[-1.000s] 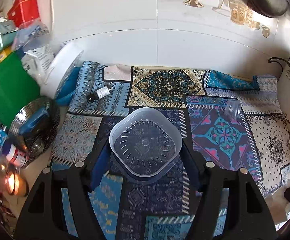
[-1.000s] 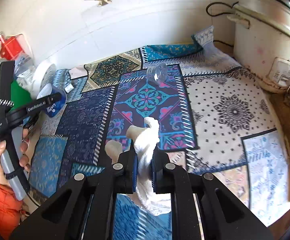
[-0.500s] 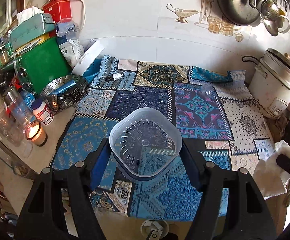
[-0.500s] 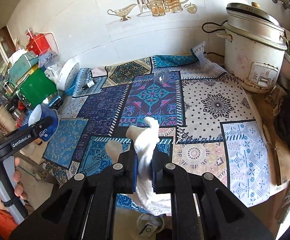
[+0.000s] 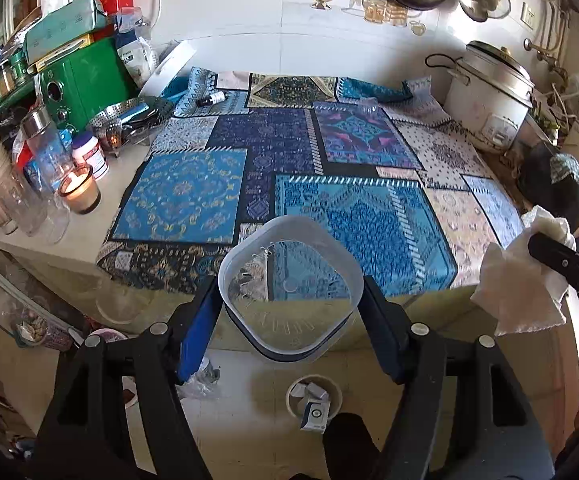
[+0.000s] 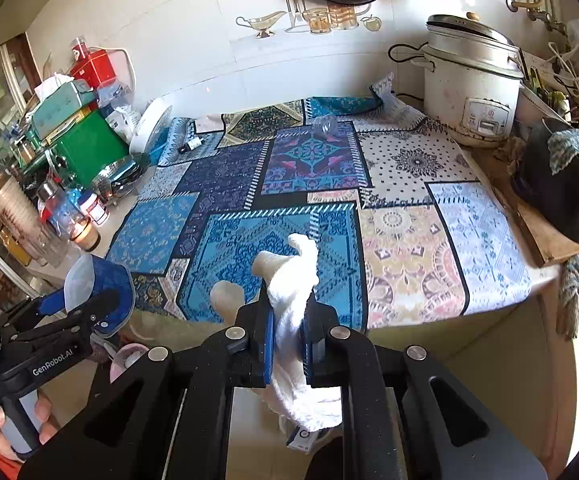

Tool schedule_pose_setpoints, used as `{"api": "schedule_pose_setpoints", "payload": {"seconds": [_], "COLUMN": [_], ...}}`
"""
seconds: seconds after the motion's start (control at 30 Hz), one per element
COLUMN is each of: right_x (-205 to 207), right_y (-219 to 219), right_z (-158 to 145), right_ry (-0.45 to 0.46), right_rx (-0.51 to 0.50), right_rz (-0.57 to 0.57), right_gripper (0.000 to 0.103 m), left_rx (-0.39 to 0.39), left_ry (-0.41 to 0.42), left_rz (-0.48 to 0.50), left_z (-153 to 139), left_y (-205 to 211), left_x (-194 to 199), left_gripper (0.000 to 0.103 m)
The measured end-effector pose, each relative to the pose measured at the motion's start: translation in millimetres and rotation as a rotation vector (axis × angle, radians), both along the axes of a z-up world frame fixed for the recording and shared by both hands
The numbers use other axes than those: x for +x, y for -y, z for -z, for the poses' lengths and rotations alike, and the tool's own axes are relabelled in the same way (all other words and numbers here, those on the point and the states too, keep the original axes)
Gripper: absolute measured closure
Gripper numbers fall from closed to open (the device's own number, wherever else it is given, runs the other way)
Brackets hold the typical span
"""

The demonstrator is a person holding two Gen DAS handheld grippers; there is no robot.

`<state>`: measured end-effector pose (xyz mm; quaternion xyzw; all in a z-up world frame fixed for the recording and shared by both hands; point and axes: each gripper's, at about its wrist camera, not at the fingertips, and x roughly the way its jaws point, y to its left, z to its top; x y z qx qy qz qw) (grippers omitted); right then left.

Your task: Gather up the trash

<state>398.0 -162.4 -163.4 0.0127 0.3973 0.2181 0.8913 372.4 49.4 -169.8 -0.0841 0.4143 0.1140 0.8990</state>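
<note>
My left gripper [image 5: 289,312] is shut on a clear square plastic tub [image 5: 289,256], held out past the table's front edge. Below it on the floor stands a small round bin [image 5: 313,400] with a little box inside. My right gripper [image 6: 287,320] is shut on a crumpled white tissue [image 6: 293,280], with two pale beige lumps [image 6: 225,296] beside it. That tissue [image 5: 521,292] also shows at the right of the left wrist view. The tub [image 6: 97,284] shows at the left of the right wrist view. A small dark bottle [image 5: 211,99] and a clear plastic cup [image 5: 367,104] lie far back on the patterned cloth [image 5: 249,152].
A lit candle [image 5: 79,188], jars, a steel strainer basket [image 5: 129,120] and a green box [image 5: 85,76] crowd the table's left side. A white rice cooker [image 5: 489,96] stands at the back right, and a dark bundle [image 6: 561,188] lies on the right.
Both grippers have drawn back from over the cloth to beyond the table's front edge. The floor and the small bin have come into view. Both grips are unchanged.
</note>
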Motion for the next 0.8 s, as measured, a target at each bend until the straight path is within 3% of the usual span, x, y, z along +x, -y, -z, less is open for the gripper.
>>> {"api": "schedule_pose_setpoints", "payload": {"seconds": [0.27,0.43,0.63,0.8], "right_x": [-44.2,-55.8,-50.2,-32.6], "right_y": [3.3,9.2,19.8,28.5], "right_z": [36.1,65.2,128.9,204.9], "right_ry": [-0.092,-0.156,-0.267,-0.344], "right_rx": [-0.048,-0.084,-0.122,-0.146], "right_rz": [0.042,0.063,0.075,0.069], "right_gripper": [0.093,0.093,0.093,0.093], "left_rx": [-0.044,-0.079,-0.130,-0.106], "left_ry": [-0.135,-0.193,-0.273,-0.322], "left_rz": [0.059,0.080,0.071,0.038], "left_z": [57.4,93.3,157.6,229.6], "left_y": [9.6,18.7,30.8,36.2], "left_x": [-51.0,-60.2,-50.5,-31.3], "left_gripper": [0.035,0.035,0.035,0.035]}}
